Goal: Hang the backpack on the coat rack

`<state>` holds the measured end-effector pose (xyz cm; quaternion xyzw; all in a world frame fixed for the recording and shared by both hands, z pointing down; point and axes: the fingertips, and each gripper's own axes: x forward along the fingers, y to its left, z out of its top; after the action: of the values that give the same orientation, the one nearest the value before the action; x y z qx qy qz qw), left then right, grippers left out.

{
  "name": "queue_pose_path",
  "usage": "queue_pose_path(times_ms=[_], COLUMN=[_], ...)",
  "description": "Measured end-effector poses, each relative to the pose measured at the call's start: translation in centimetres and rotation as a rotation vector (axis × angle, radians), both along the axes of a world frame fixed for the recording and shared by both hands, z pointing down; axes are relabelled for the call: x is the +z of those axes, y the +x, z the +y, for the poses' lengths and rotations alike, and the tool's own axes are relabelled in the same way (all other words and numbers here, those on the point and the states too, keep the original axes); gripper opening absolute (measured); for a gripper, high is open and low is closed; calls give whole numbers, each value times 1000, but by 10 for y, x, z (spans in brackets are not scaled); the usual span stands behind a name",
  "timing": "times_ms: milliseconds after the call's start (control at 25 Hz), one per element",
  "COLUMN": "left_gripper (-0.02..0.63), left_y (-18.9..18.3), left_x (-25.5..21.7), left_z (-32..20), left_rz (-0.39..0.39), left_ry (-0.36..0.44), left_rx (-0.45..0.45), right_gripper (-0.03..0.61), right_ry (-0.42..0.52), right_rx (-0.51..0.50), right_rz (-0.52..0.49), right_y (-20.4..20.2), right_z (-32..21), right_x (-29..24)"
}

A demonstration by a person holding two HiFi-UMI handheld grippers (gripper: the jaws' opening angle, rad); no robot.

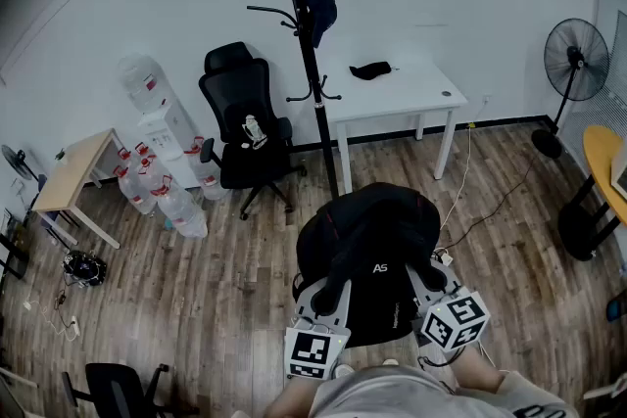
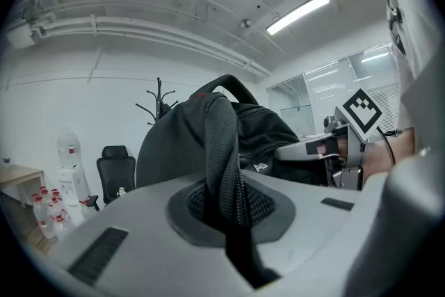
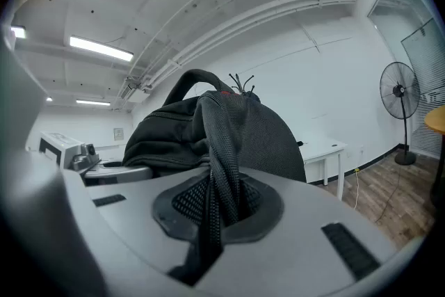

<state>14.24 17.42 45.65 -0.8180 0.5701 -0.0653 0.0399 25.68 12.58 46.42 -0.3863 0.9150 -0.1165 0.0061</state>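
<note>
Holding backpack (image 1: 377,250); fan (image 3: 400,90): right gripper view, not left.

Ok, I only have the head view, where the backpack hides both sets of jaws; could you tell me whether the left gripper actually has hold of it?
Observer: Yes. In the left gripper view the left gripper is shut on a black mesh shoulder strap of the backpack.
Operator: Thank you. And the right one?
Observer: The right gripper is shut on a second mesh strap, which twists as it enters the jaws.
Operator: Is the top handle free?
Observer: The top handle arches upright above the bag with nothing through it.
</note>
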Motion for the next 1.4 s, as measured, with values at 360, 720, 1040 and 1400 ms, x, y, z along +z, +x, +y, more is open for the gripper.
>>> queue_pose_path(times_ms=[360, 720, 1040, 1400], left_gripper=[20, 20, 20, 20], left_y=[8, 17, 27, 28], left_x=[2, 1, -4, -12], left_z=[0, -8, -20, -34], left_rz=[12, 0, -10, -4], left_ry=[-4, -8, -8, 16], left_rx=[-9, -29, -72, -146], right_gripper=[32, 34, 34, 34], right_ry=[-1, -16, -11, 14], right_rx=[-3, -28, -86, -194], right_rz=[4, -15, -31, -27], right_y=[8, 16, 23, 23], right_z=[0, -11, -29, -45], right_x=[1, 3, -2, -15])
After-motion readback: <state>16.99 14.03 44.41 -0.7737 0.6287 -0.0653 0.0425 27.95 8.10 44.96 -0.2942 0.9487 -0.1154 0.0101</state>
